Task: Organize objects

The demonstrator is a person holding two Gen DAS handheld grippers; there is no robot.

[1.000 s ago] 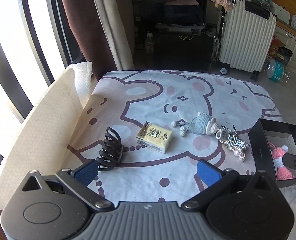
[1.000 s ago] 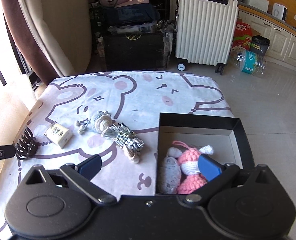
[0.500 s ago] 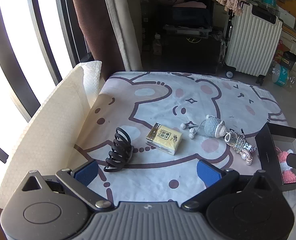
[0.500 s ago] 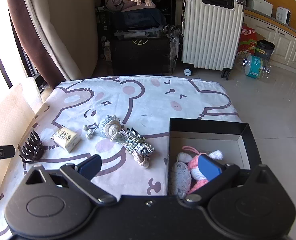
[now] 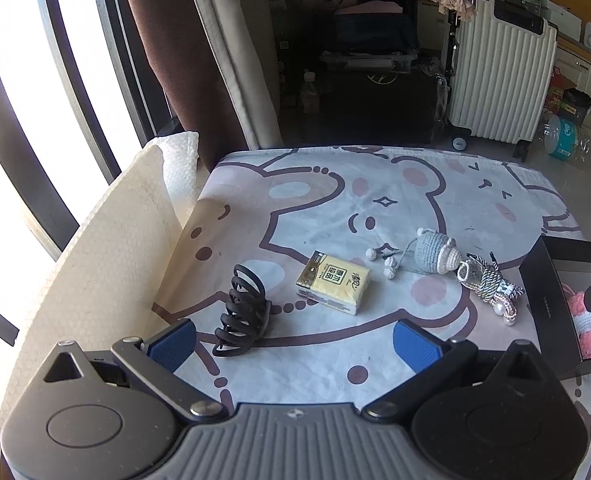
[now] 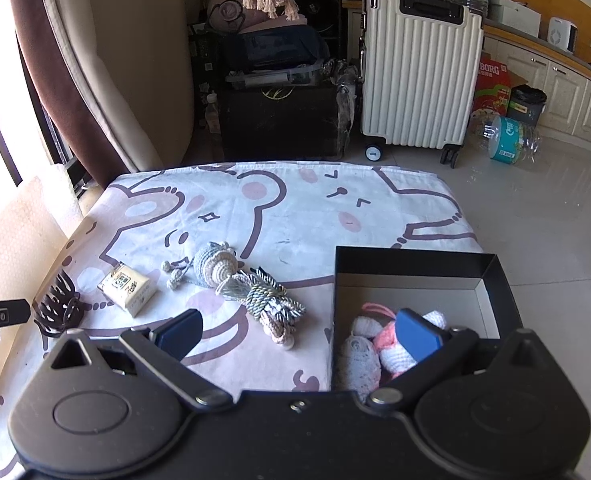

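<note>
On the bear-print tablecloth [image 5: 415,196] lie a black claw hair clip [image 5: 244,311] [image 6: 58,305], a yellow tissue pack [image 5: 334,282] [image 6: 127,289], a grey crocheted doll [image 5: 435,254] [image 6: 214,265] and a striped cord bundle [image 5: 491,287] [image 6: 265,302]. A black open box [image 6: 415,266] [image 5: 539,292] at the right holds a pink crocheted toy [image 6: 395,350] and a grey knitted piece [image 6: 357,360]. My left gripper [image 5: 294,345] is open, just short of the clip. My right gripper [image 6: 298,334] is open, over the box's near left edge.
A roll of white padded sheet [image 5: 107,264] stands along the table's left edge by the window. Beyond the far edge are a white suitcase [image 6: 419,72], a black case [image 6: 279,120] and curtains [image 5: 199,48]. Tiled floor [image 6: 543,216] lies to the right.
Both grippers have pulled back and risen a little, so the table and its objects sit farther away in both views. Nothing on the table moved.
</note>
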